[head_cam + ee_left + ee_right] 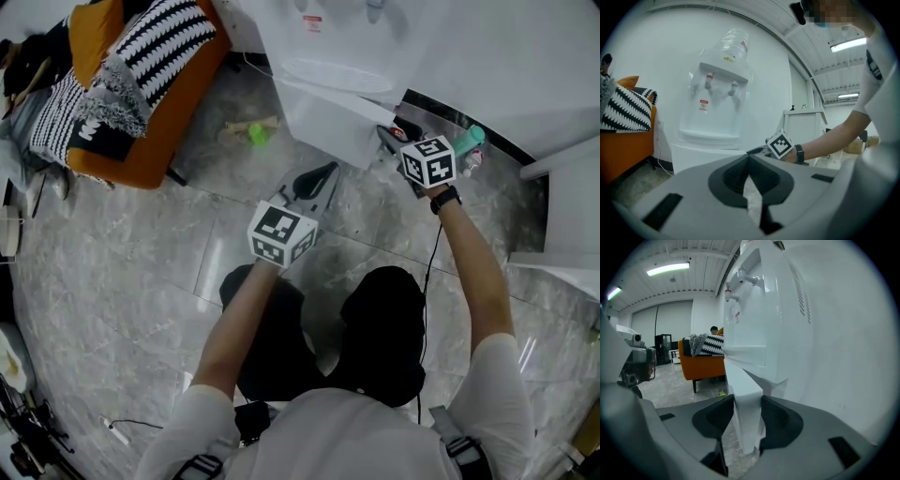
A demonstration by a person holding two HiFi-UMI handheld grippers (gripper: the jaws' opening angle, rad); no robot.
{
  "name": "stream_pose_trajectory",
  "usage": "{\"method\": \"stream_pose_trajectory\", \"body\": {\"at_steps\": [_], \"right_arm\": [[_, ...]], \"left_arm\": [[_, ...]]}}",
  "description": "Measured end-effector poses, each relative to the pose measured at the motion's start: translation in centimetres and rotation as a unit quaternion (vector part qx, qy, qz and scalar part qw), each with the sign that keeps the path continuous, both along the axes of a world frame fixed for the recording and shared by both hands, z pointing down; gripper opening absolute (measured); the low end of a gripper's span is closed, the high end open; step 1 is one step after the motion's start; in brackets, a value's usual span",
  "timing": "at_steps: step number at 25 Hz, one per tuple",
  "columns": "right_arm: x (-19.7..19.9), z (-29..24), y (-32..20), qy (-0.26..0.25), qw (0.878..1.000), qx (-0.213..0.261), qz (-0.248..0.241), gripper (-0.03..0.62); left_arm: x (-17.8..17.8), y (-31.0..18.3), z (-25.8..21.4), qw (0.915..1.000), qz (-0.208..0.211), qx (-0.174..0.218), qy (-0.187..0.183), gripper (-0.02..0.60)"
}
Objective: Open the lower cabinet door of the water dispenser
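Right gripper clamped on the free edge of the lower cabinet door, both pads against the white panel. Door stands ajar, angled out from the base of the water dispenser. Left gripper: jaws together, nothing between them, apart from the door, facing the dispenser front.

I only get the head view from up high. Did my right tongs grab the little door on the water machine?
Observer: Yes. The right gripper view shows the edge of the cabinet door between the right tongs, both pads pressing it.
Operator: And my left tongs?
Observer: The left gripper view shows the left tongs closed and empty.
Operator: Is there a bottle on top?
Observer: Yes, a clear bottle stands upside down on the water dispenser.
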State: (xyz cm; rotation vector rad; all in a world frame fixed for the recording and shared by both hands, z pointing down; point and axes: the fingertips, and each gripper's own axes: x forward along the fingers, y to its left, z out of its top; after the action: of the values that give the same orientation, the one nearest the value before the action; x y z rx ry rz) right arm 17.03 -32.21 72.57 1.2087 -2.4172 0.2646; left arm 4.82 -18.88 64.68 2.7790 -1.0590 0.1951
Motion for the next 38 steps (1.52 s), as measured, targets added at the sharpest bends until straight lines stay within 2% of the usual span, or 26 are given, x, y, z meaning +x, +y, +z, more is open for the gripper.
{"method": "stream_pose_trajectory", "body": {"at_steps": [24, 38], "right_arm": [[-3.2, 0.1, 4.6, 0.023, 0.998, -0.013, -0.055, 0.170], [-6.0, -0.1, 7.8, 0.000, 0.995, -0.021, -0.093, 0.166]], "left_arm": [[-4.3, -0.1, 0.3, 0.9992, -0.039, -0.003, -0.002, 0.014], [-6.7, -0.1, 0.1, 0.9982, -0.061, -0.002, 0.000, 0.014]]}}
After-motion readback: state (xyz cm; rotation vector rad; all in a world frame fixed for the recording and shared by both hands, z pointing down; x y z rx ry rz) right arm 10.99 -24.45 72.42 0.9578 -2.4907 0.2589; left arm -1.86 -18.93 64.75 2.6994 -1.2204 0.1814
